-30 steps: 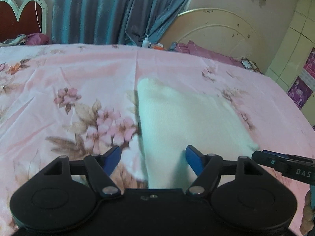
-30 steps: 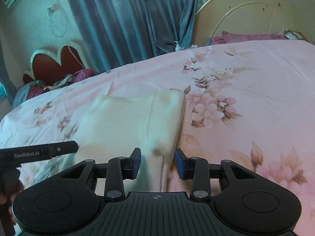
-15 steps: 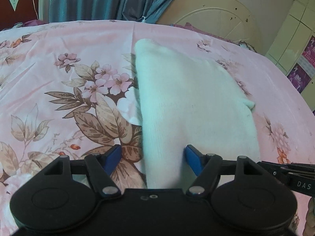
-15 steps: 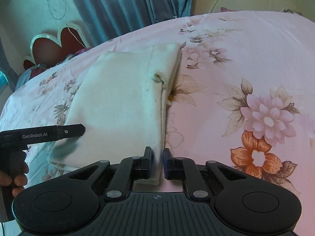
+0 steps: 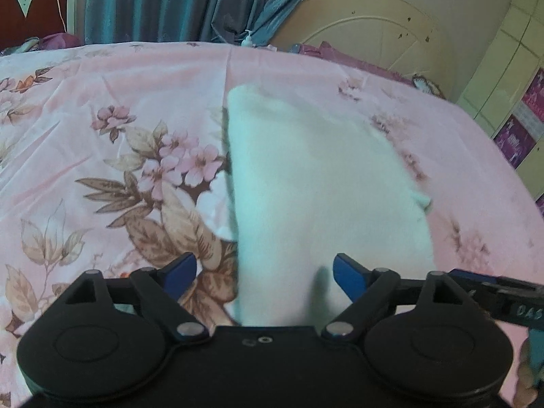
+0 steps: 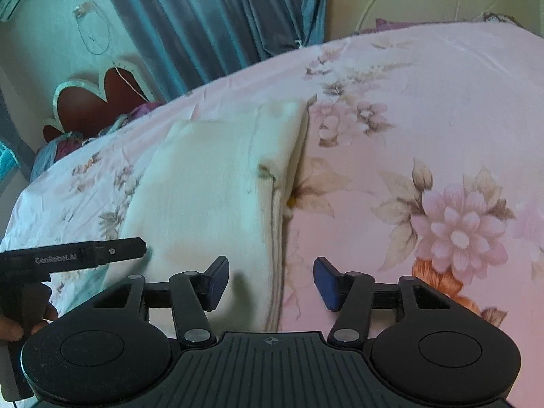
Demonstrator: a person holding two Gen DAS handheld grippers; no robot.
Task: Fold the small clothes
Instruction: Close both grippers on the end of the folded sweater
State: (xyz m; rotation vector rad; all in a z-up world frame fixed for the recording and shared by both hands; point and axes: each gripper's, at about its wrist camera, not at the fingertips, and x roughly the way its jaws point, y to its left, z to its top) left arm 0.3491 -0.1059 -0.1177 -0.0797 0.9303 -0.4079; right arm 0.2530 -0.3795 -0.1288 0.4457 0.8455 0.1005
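- The bed sheet (image 5: 102, 108), pink with flowers, fills both my views, and the folded cream garment (image 5: 323, 176) lies flat on it, straight ahead of both my grippers.
- The garment's long axis runs away from me, from its near end under my fingertips toward the curtain (image 5: 190, 0) beyond the bed.
- My left gripper (image 5: 261, 272) straddles the garment's near left edge; its jaws are opening, already wide, with cloth lying between them but neither pad pressing on it.
- My right gripper (image 6: 270, 282) straddles the near right edge (image 6: 277, 238), where the layered fold lines show; its jaws are opening too, at a middling gap, and grip nothing.
- Both hands sit about equally near that short end, so I judge either could take its own corner for a fold away from me.
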